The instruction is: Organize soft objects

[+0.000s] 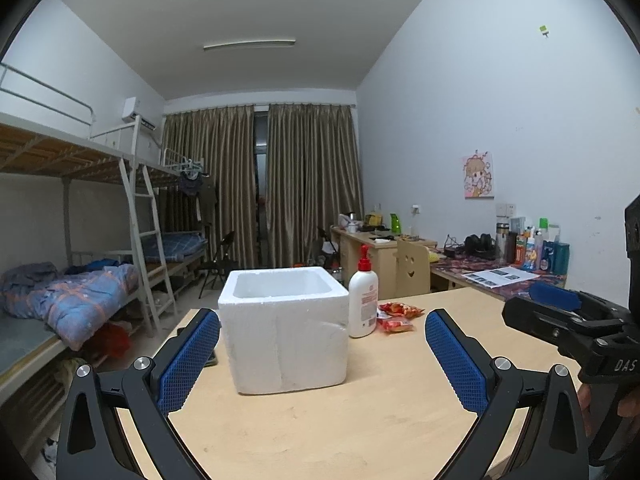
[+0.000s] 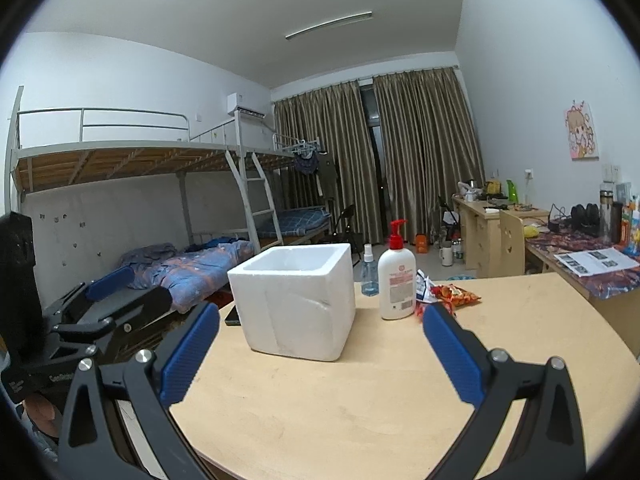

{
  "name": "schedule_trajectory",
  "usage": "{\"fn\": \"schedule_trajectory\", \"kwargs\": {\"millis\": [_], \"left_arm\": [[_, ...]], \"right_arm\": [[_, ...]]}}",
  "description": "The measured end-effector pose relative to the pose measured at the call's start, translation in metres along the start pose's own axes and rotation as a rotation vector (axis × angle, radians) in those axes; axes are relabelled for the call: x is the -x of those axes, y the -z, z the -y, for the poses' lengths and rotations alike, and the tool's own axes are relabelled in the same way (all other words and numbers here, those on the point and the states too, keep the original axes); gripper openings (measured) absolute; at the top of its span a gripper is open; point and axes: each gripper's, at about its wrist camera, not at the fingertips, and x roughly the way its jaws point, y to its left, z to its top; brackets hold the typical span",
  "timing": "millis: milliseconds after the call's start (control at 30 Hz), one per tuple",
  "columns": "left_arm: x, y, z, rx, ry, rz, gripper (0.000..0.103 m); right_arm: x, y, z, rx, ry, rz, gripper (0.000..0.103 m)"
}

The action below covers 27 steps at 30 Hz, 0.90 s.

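Two grippers, left (image 1: 322, 354) and right (image 2: 320, 350), hover wide open and empty. The snack packets (image 2: 454, 294) lie on the surface beyond the lotion bottle (image 2: 397, 276), nearest the right gripper's right-hand finger; the foam box (image 2: 296, 300) stands left of them.

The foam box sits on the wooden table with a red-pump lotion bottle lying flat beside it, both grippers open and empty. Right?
Not quite. The lotion bottle stands upright beside the foam box, not lying flat; the right wrist view shows it clearly. The rest holds: the box is on the wooden table, and the left gripper and right gripper are open and empty.
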Motion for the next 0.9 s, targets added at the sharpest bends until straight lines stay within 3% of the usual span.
{"fn": "schedule_trajectory", "kwargs": {"millis": [367,600,900], "left_arm": [[0.006,0.022,-0.006,0.017,-0.008,-0.007,0.103],[0.029,0.038,-0.009,0.032,-0.043,0.046,0.103],[0.04,0.042,-0.004,0.028,-0.011,0.038,0.103]], "right_arm": [[0.0,0.027,-0.001,-0.009,0.008,-0.049,0.103],[0.014,0.045,-0.014,0.016,0.021,-0.043,0.103],[0.025,0.047,-0.025,0.036,0.056,-0.037,0.103]]}}
